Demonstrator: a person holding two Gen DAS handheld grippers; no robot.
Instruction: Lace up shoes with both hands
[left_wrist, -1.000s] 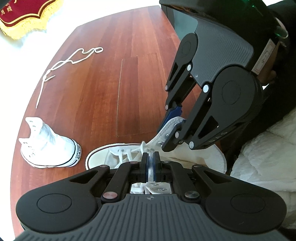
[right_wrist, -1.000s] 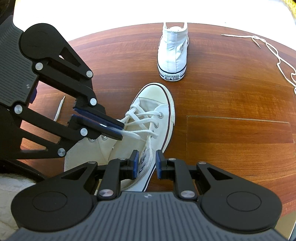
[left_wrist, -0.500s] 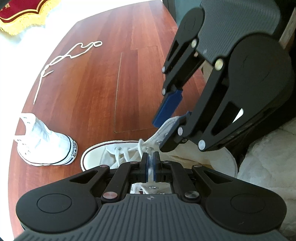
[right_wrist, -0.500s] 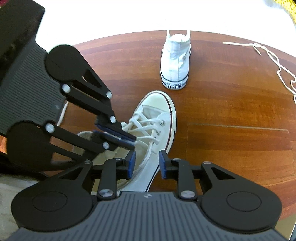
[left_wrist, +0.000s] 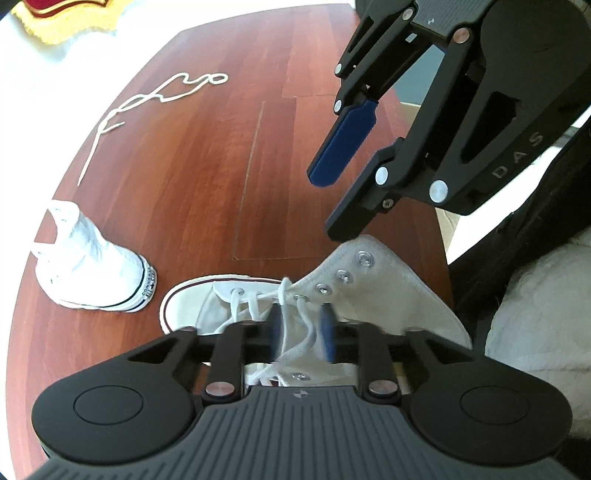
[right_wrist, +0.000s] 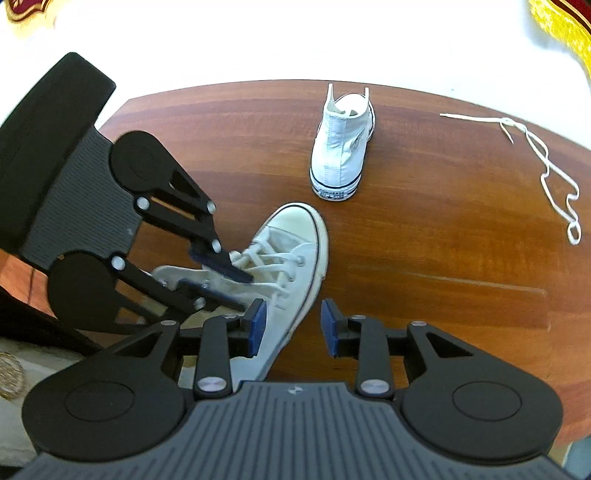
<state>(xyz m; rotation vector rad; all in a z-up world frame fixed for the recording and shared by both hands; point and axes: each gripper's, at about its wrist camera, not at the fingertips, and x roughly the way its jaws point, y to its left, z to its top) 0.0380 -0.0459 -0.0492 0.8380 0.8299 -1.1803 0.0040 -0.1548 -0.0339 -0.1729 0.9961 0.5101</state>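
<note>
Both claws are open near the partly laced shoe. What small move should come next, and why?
Probably close the left claw on the lace. Loose strands hang between its open pads, and the empty eyelets on the shoe flap are not threaded yet. The right claw is open, raised above the shoe and holds nothing, so the lace is free for now.

Likely an office or meeting room: a polished reddish wooden surface (right_wrist: 443, 258) with an inset panel, and a red, gold-fringed banner (left_wrist: 70, 18) at its far edge.
</note>
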